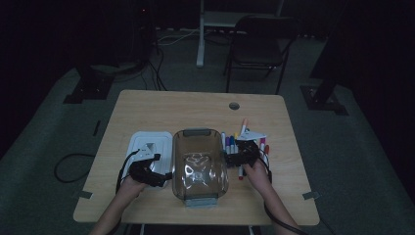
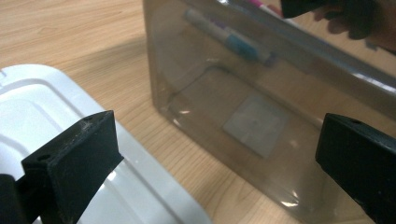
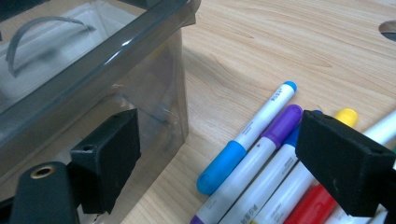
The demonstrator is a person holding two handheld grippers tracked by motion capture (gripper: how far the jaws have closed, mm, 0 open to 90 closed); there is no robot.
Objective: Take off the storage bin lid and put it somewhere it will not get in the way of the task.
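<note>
Right gripper (image 3: 205, 163) jaws wide apart, over markers (image 3: 261, 154) beside clear bin (image 3: 93, 60); left gripper (image 2: 210, 158) likewise spread.

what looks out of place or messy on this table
Nothing looks spilled or damaged. The clear grey plastic bin stands upright and empty, its white lid lies flat beside it, and the coloured marker pens lie side by side on the wooden table by the right gripper.

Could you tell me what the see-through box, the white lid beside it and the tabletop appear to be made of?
The smoky transparent rectangular box looks like glossy hard plastic: markers show through its walls, and its rim glints. The white moulded lid seems smooth plastic, with raised ridges and a soft sheen. The pale wood-grain tabletop is probably matte laminate or wood; the grain alone cannot settle which.
</note>
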